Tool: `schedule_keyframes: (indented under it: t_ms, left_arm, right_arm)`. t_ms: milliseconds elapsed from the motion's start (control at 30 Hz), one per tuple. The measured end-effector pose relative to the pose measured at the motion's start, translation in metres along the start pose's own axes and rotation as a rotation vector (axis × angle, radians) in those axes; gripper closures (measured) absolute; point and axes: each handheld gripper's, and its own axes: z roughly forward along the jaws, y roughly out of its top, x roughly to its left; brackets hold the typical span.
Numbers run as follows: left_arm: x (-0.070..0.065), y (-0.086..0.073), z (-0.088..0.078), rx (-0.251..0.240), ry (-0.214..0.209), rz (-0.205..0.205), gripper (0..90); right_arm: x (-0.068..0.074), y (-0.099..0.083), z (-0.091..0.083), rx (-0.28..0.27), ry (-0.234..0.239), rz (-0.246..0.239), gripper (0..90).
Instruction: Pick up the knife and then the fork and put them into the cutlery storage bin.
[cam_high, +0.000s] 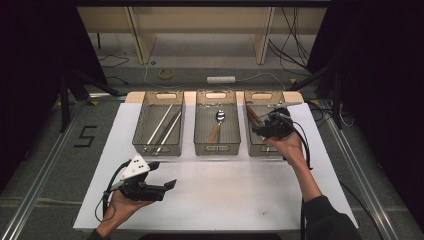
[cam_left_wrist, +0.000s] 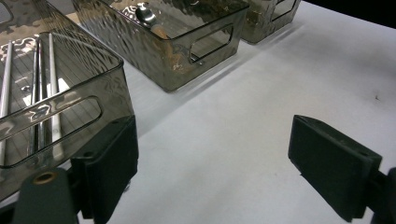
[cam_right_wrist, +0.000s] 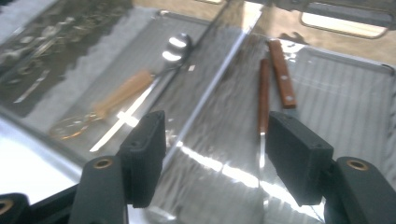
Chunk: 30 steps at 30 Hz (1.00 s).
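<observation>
My right gripper (cam_right_wrist: 212, 154), fingers open and empty, hangs over the wood-handled knives (cam_right_wrist: 280, 74) in the smoky clear plastic bin (cam_high: 256, 146), drop looks done; left gripper (cam_left_wrist: 212, 161), open and empty on the desk (cam_high: 225, 195), likely needs the next utensil.

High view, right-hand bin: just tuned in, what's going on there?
A person is sorting cutlery into three smoky see-through plastic bins on a white table. The right gripper hangs over the right bin with jaws open and empty; two wooden-handled knives lie below it. The middle bin holds a wooden-handled spoon, the left bin long metal chopsticks. The left gripper rests open above bare table.
</observation>
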Motion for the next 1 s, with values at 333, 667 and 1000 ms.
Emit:
schedule_keyframes:
  t_ms: [333,667,1000]
  left_arm:
    - [0.001,0.0,0.0,-0.003,-0.001,-0.011,15.7]
    - [0.001,0.001,0.001,-0.009,-0.002,-0.021,15.7]
    - [0.001,0.001,0.002,0.0,-0.001,-0.014,15.6]
  right_arm:
    - [0.028,-0.022,-0.023,-0.068,0.073,-0.038,36.6]
    - [0.046,-0.047,-0.036,-0.129,0.137,-0.043,34.6]
    - [0.058,-0.061,-0.048,-0.167,0.19,-0.056,30.2]
